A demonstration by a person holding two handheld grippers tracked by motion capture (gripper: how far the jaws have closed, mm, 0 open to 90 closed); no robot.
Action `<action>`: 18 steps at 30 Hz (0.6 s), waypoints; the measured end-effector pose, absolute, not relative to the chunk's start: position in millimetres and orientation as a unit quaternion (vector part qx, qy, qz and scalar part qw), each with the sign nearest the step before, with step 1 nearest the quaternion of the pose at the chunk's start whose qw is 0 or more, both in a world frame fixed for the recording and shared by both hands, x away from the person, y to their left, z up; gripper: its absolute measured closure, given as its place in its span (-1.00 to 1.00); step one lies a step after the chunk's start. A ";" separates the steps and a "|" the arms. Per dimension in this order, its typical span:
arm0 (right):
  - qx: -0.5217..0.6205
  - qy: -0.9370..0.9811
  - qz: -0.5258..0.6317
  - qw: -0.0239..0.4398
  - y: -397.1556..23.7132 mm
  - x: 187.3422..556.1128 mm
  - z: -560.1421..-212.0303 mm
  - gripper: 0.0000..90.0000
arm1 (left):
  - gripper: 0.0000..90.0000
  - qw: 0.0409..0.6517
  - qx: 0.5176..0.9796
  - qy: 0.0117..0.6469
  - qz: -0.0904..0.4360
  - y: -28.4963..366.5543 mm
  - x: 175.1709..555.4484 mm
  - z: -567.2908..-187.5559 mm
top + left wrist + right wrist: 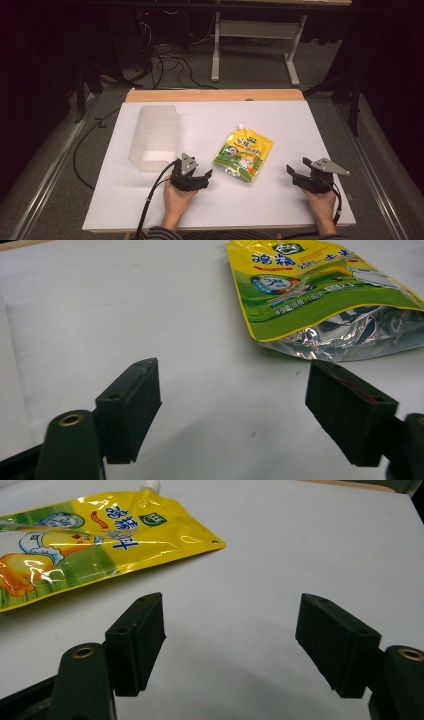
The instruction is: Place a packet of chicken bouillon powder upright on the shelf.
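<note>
- The table [150, 210] is covered by a white sheet; a strip of bare wood shows along its far edge.
- A yellow and green pouch [243, 154] lies flat on the sheet, near the middle and a little to the right. Its white spout [241, 126] points to the far side; its silver bottom fold faces the person.
- A clear plastic bin [155, 135] lies on its side on the left part of the sheet, well apart from the pouch, with its open mouth toward the person.
- The left gripper [200, 179] rests low over the sheet at the near edge, just in front of the bin and left of the pouch. It is held in the person's left hand [176, 197].
- In the left gripper view, the jaws stand wide apart with nothing between them; only white sheet shows in the gap. The pouch [320, 290] lies ahead and to the right of them, its silver fold near the right jaw but not touching it.
- The right gripper [296, 176] sits at the near right of the sheet, held in the right hand [321, 202], apart from the pouch.
- In the right gripper view, the jaws are likewise spread wide and hold nothing. The pouch [95, 540] lies ahead to the left, clear of both jaws, with its spout [151, 485] at the top edge.
- A cable trails from each gripper toward the person.
</note>
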State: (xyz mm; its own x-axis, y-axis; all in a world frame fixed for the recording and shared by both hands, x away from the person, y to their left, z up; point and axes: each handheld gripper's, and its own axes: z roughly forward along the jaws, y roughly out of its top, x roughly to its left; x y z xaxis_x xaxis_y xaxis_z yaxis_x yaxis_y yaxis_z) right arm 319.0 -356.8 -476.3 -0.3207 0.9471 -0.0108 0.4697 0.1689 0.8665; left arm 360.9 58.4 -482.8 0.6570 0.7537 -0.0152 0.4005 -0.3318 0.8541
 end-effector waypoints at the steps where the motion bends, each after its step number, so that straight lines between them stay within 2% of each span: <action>1: 0.503 0.704 0.403 0.298 -356.2 318.6 -476.3 -0.37 | -0.47 0.449 0.792 0.364 0.197 58.4 360.9 -482.8; 18: 0.499 0.708 0.396 0.306 -354.1 318.4 -476.4 -0.39 | -0.39 0.443 0.794 0.375 0.182 58.8 365.0 -482.4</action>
State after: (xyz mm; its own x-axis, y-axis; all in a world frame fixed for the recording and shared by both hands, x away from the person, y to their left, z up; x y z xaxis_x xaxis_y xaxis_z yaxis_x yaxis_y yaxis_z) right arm 318.4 -354.1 -476.4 -0.3148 0.9484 -0.0372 0.4645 0.1881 0.8654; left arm 365.0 58.8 -482.4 0.6525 0.7565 -0.0439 0.4345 -0.3261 0.8396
